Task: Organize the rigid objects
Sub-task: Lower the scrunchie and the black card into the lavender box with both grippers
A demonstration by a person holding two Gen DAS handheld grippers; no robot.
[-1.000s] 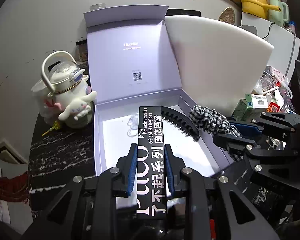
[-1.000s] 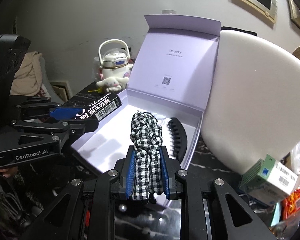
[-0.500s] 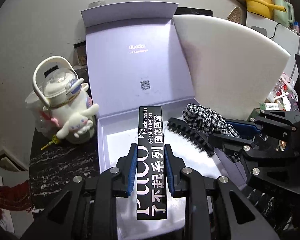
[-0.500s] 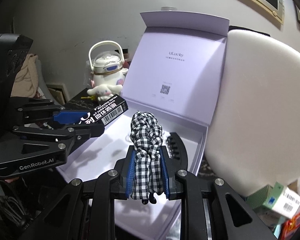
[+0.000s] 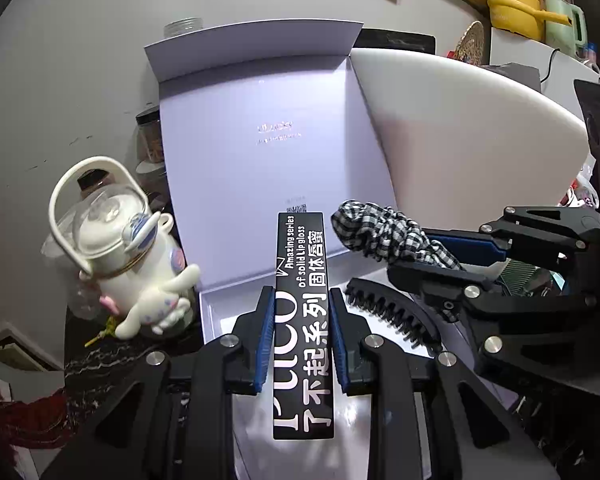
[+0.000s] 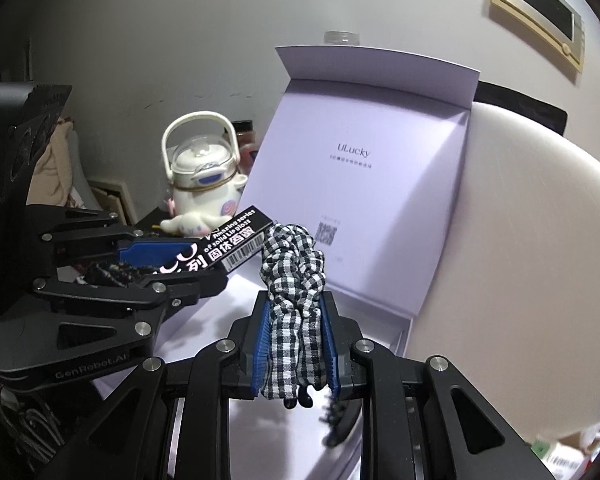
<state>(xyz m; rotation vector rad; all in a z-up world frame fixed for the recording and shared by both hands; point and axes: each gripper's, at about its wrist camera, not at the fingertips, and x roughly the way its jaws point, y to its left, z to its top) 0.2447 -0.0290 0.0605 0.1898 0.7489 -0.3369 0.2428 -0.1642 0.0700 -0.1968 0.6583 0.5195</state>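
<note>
Gripping a black lip gloss box (image 5: 304, 320) lengthwise, the left gripper (image 5: 302, 336) is clenched on it over the open lilac gift box (image 5: 260, 152), whose lid stands upright at 12 o'clock. The right gripper (image 6: 296, 344) is clenched on a black-and-white checked scrunchie (image 6: 294, 280), held at 3 o'clock of the lip gloss box. A black claw hair clip (image 5: 392, 312) lies in the tray below. A white character teapot (image 5: 132, 256) sits at 9 o'clock beside the gift box.
</note>
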